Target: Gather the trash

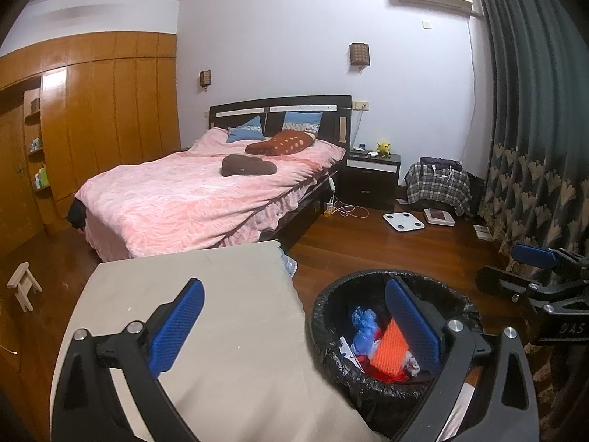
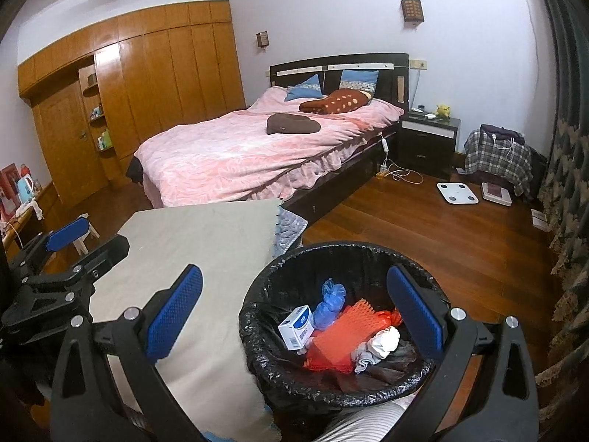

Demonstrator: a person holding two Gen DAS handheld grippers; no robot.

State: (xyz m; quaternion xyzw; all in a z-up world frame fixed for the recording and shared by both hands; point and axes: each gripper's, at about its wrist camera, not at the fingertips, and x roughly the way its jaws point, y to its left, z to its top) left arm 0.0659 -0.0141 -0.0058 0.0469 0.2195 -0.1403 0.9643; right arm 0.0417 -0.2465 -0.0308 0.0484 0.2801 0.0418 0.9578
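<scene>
A bin with a black liner (image 2: 265,364) (image 1: 331,353) stands on the floor beside a low table with a beige cloth (image 2: 206,243) (image 1: 206,294). Inside lie orange mesh (image 2: 338,335) (image 1: 388,350), a blue bag (image 2: 329,304) (image 1: 362,328), a white box (image 2: 296,326) and crumpled white paper (image 2: 383,340). My left gripper (image 1: 294,326) is open and empty, straddling the bin's left rim. My right gripper (image 2: 294,320) is open and empty above the bin. Each gripper also shows at the edge of the other view, the right one (image 1: 533,258) and the left one (image 2: 70,235).
A bed with pink bedding (image 2: 239,147) lies behind the table. A dark nightstand (image 2: 427,140), a white scale (image 2: 456,191), cables and a plaid-covered chair (image 2: 497,158) stand on the wood floor at right. Curtains (image 2: 567,184) hang far right; a small stool (image 1: 24,287) is left.
</scene>
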